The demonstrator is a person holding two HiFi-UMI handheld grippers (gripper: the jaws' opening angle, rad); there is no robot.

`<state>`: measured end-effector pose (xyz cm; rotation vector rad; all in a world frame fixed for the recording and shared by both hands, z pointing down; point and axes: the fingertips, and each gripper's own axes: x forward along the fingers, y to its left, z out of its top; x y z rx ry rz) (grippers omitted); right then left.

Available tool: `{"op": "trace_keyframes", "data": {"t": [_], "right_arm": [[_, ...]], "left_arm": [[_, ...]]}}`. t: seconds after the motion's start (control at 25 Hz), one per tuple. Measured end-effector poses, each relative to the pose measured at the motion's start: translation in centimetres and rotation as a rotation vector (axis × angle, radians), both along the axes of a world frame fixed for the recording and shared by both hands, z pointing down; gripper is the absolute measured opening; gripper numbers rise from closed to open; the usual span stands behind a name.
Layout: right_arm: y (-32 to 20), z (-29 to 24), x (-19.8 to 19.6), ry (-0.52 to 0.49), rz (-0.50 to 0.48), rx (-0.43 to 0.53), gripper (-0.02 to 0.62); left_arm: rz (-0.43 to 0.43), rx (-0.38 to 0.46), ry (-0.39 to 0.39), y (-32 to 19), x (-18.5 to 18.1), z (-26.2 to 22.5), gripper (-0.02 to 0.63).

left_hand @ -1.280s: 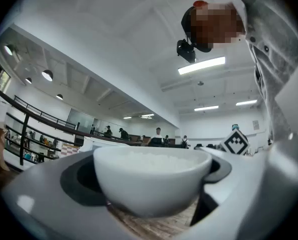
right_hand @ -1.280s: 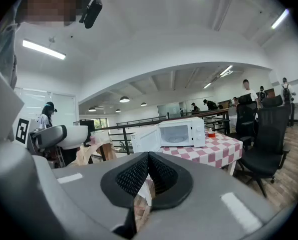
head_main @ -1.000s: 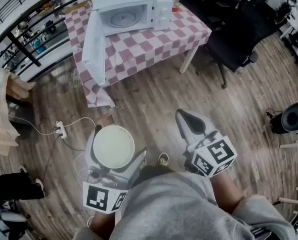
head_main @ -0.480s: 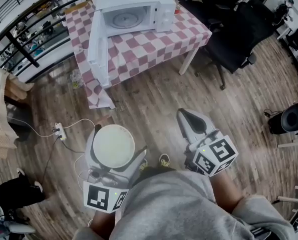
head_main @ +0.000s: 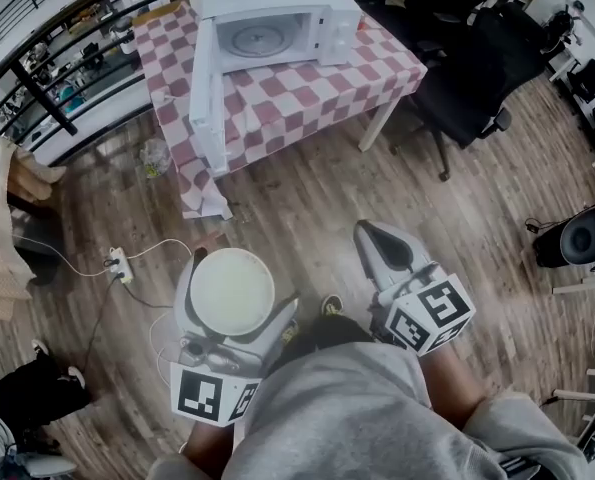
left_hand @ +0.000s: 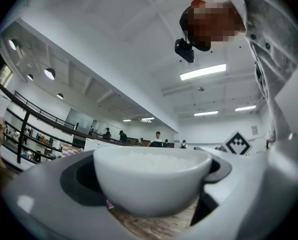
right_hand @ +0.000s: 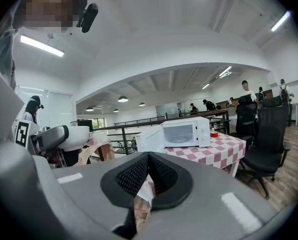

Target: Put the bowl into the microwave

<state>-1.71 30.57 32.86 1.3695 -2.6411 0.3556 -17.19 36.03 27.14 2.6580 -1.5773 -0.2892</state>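
Shifted rightward, left hand-held gripper (head_main: 234, 284) pinches glossy round bowl (head_main: 231, 294); right hand-held gripper (head_main: 375, 236) closed.

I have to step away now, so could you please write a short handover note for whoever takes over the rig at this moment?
Left gripper: shut on the white bowl, held above the floor.
Right gripper: shut, empty.
Microwave stands on the checkered table ahead, with its door open.
Done: bowl gripped, door open.
Left: approach the table and set the bowl inside the microwave.
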Motion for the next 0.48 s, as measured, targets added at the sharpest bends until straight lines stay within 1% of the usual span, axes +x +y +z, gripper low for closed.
{"op": "trace_keyframes", "data": {"t": [0.36, 0.48], "right_arm": [[0.11, 0.03, -0.02, 0.012, 0.029, 0.010, -0.005], [-0.32, 0.03, -0.19, 0.015, 0.027, 0.016, -0.005]], "left_arm": [[0.026, 0.006, 0.020, -0.31, -0.31, 0.32, 0.537], [0.031, 0.017, 0.015, -0.58, -0.17, 0.32, 0.537]]}}
